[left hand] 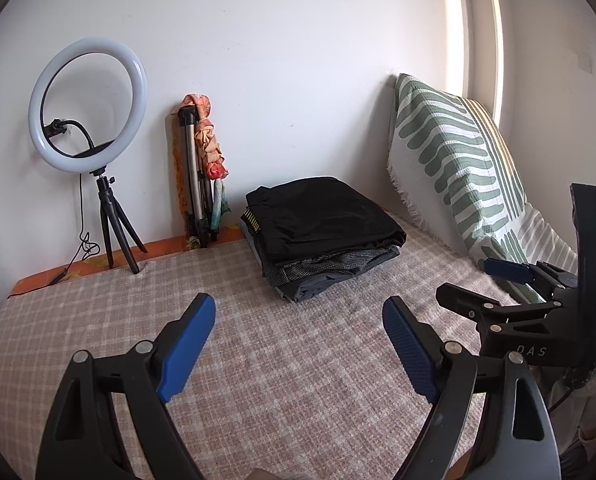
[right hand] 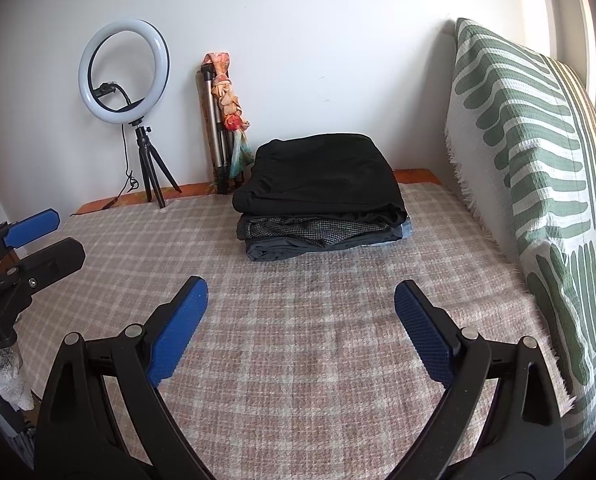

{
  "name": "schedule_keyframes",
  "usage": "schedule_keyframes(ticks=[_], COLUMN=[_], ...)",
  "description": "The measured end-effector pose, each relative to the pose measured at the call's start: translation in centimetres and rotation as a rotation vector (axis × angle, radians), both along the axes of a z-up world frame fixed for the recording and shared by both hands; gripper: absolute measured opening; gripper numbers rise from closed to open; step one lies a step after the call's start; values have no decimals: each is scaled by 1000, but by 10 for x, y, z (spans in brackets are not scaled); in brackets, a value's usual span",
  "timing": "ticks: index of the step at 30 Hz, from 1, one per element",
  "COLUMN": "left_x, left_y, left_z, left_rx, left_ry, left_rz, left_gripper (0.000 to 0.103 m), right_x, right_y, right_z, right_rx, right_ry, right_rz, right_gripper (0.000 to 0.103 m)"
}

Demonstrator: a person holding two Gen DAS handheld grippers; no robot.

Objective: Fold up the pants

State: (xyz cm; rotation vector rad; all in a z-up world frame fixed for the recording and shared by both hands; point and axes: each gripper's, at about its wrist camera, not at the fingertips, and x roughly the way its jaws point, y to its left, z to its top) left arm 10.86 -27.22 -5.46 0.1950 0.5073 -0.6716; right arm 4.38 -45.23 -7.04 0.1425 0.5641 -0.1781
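Observation:
A stack of folded pants (left hand: 322, 236) (right hand: 322, 196) lies at the far side of the checked bed cover (left hand: 258, 360) (right hand: 298, 340), black pair on top, grey and blue ones beneath. My left gripper (left hand: 298, 316) hovers open over the bare cover, short of the stack, with nothing between its blue pads. My right gripper (right hand: 300, 304) is open too, likewise empty and short of the stack. The right gripper also shows at the right edge of the left wrist view (left hand: 498, 280), and the left gripper at the left edge of the right wrist view (right hand: 38, 236).
A ring light on a small tripod (left hand: 88, 104) (right hand: 124, 70) stands at the far left by the wall. A folded tripod with a scarf (left hand: 200, 168) (right hand: 224, 120) leans beside it. A green-striped cushion (left hand: 458, 168) (right hand: 538, 160) lines the right side.

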Motion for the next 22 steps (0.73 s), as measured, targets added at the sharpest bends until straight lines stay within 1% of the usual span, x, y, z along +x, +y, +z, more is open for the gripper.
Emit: schedule_keyframes(ticks=[2,10,14,22], left_x=[0,-5,-6,-4], left_y=[0,-1,0,2], left_z=[0,2,4,2], left_rx=[2,7,2,13], left_ry=[0,-13,-5,1], left_rz=[8,-8,-9,24], left_gripper=[85,85,85,85], right_x=[0,-1,-1,-1], right_y=[2,5,6,11], right_z=[1,1,1,-2], right_rx=[1,7,9,21], right_ry=[1,2,4,15], right_rz=[-2,-7,-7,-8], right_gripper=[96,96,96,96])
